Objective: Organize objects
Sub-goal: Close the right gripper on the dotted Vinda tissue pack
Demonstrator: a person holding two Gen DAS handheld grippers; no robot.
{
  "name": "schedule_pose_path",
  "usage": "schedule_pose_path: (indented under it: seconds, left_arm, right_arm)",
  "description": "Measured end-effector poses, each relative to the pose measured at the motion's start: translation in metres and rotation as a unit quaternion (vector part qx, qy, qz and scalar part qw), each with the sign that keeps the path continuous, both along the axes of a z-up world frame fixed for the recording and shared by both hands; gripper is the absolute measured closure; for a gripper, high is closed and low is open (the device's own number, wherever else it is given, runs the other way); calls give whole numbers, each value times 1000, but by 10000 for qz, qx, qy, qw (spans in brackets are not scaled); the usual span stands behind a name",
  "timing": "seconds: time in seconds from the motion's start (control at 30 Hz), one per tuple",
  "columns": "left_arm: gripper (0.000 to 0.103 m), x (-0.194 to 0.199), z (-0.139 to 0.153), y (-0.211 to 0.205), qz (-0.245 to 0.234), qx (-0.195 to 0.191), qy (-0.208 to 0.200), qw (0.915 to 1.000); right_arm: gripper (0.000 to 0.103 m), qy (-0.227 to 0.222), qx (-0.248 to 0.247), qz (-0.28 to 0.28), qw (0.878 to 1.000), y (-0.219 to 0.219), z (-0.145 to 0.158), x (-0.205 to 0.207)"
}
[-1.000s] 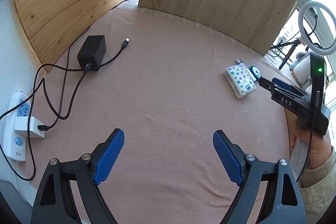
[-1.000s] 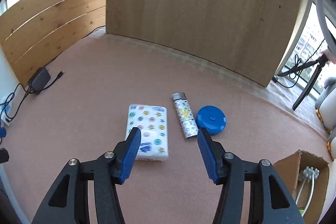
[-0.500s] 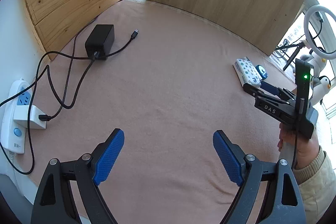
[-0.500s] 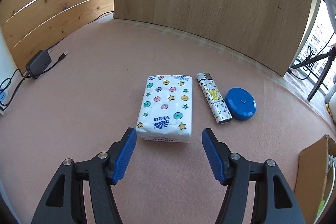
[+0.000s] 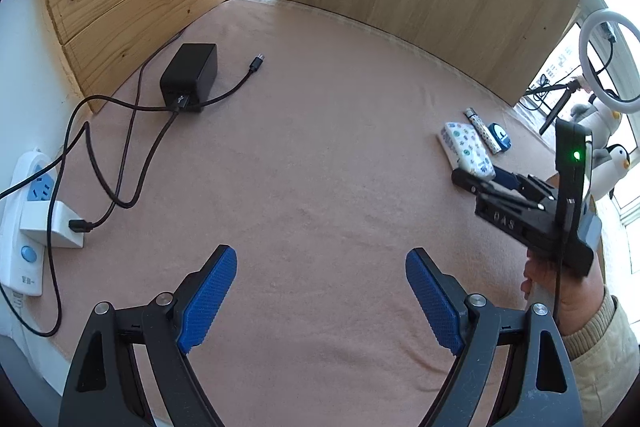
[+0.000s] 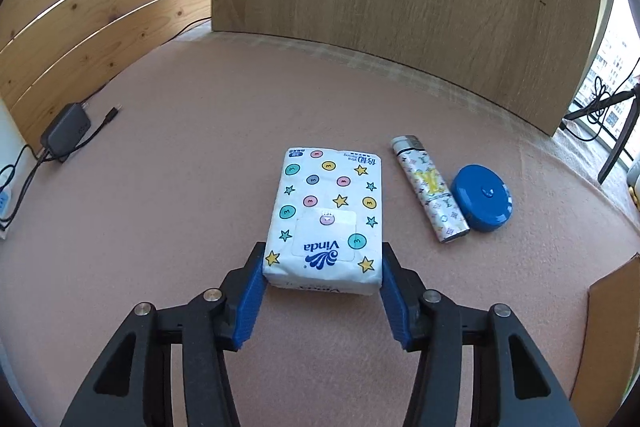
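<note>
Hovering over bare pink cloth (image 5: 320, 167), the left gripper (image 5: 320, 301) stands wide open with nothing between its pads; a charger (image 5: 189, 77) lies far ahead to its left, the right gripper (image 5: 484, 183) ahead to its right. Right view: jaws have just been closing, pads (image 6: 248, 301) flanking the tissue pack's (image 6: 326, 215) near end, contact uncertain. Lighter (image 6: 430, 189) and blue disc (image 6: 482, 197) lie ahead-right.

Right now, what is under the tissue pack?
The tissue pack lies flat on the pink cloth. Only cloth shows around it; whatever lies directly beneath is covered.
</note>
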State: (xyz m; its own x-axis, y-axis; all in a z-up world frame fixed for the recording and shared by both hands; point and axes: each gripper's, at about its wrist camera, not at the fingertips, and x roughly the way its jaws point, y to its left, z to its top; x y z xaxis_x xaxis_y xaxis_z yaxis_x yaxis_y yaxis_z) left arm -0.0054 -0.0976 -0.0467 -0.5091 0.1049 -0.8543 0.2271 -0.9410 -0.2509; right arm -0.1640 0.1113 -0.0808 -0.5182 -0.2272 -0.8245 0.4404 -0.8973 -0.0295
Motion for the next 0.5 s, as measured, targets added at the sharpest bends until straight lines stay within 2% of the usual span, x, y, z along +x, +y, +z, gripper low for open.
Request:
schedule_pose_path:
  seconds: [0.07, 0.13, 0.2, 0.27, 0.33, 0.4, 0.5]
  left_arm:
    - [14, -2, -3, 4, -261, -140, 189, 9994]
    - [14, -1, -6, 11, -746, -286, 437, 9958]
    - [14, 2, -9, 20, -1350, -382, 622, 9882]
    - [14, 12, -12, 33, -2071, -432, 798, 9741]
    - [14, 27, -16, 50, -2857, -509, 929, 9524]
    - [14, 48, -22, 70, -3771, -577, 1056, 9183]
    - [14, 76, -33, 97, -4805, -725, 1097, 8671]
  right_arm:
    - [55, -57, -69, 287, 9995, -3, 1, 15]
    - [55, -160, -83, 737, 9971, -6, 1, 37]
    - [55, -302, -161, 1354, 9902, -7, 2, 66]
    - [55, -373, -5, 1851, 9820, -8, 1, 98]
    - [55, -494, 29, 2371, 9702, -5, 2, 127]
    - [55, -584, 157, 2799, 9581, 1, 3, 153]
    - [55, -653, 397, 3626, 9288, 10, 3, 190]
